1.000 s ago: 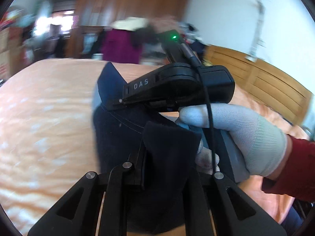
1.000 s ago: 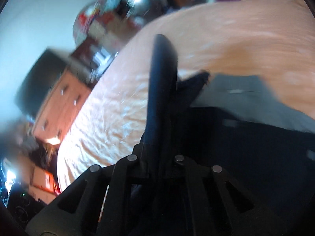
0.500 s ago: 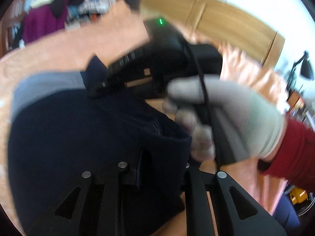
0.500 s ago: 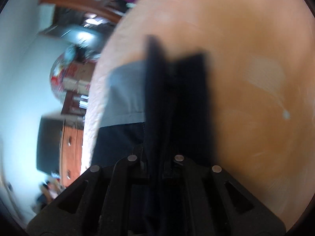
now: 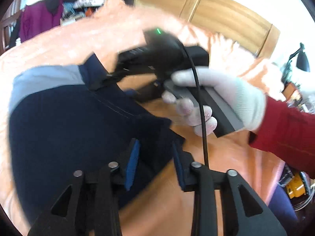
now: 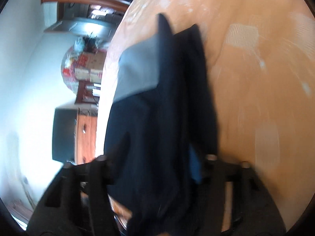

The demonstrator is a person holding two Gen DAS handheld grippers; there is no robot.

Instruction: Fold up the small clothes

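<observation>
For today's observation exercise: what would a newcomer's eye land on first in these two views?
The dark navy garment with a grey band, spread on the orange bedspread, fills both views. Beyond it in the left view, a white-gloved hand grips the right gripper at the cloth's far corner.

Navy garment point(image 5: 65, 129) with grey band, seemingly plain; orange bedspread point(image 5: 49, 45); white glove point(image 5: 232, 96).
</observation>
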